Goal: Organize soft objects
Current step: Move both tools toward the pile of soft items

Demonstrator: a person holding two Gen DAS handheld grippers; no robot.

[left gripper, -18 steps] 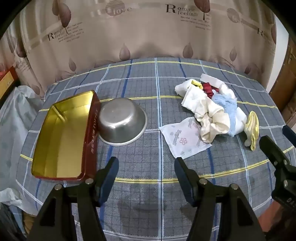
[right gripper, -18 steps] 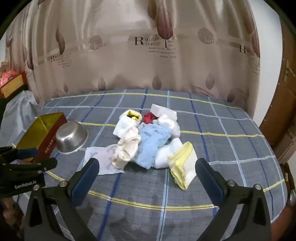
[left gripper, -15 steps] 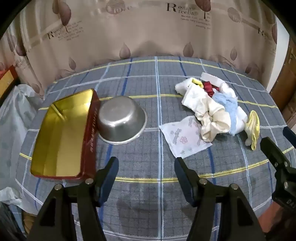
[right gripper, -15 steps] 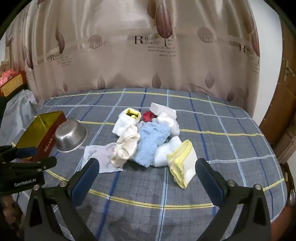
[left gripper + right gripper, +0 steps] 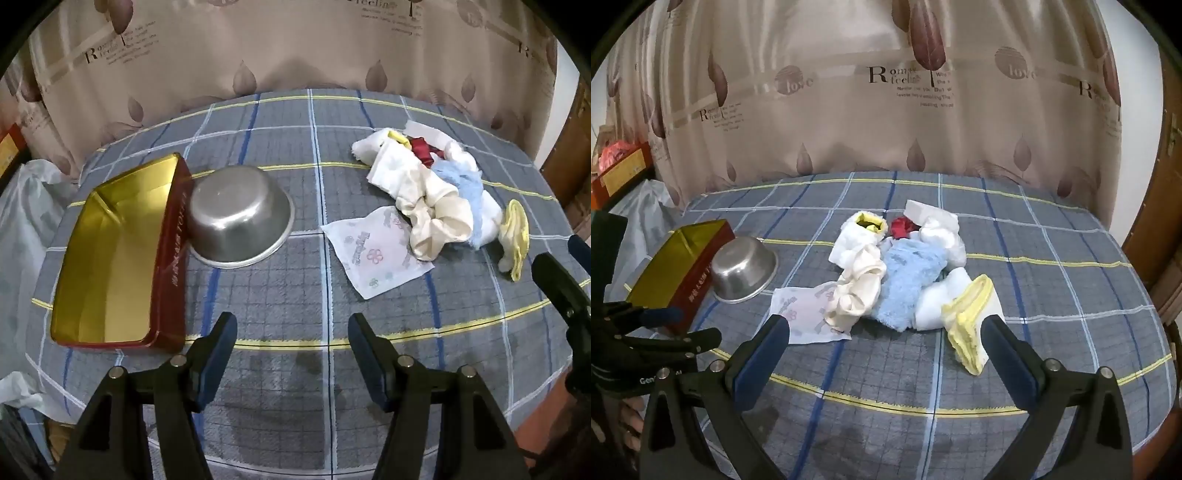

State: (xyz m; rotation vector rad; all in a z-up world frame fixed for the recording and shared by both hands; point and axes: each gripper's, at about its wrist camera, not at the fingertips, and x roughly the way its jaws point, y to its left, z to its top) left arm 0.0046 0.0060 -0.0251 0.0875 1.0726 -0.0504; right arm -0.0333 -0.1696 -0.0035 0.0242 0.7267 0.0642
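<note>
Both grippers hover over the table's near edge, jaws wide apart, nothing in them: left gripper (image 5: 291, 341), right gripper (image 5: 884, 341). Soft pile (image 5: 901, 273) sits mid-table toward the right edge; it looks like socks and cloths. Red tin (image 5: 110, 254) and steel bowl (image 5: 240, 218) at left edge.

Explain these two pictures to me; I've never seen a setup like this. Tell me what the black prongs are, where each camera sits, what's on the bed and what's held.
No robot here: a person holds a two-finger claw in each hand, with a camera on each looking along its fingers. One picture is from the left claw, the other from the right claw. On the checked cover lie a gold tin, an upturned steel bowl right beside it, and a pile of cloths. Both claws are open and hold nothing.
</note>
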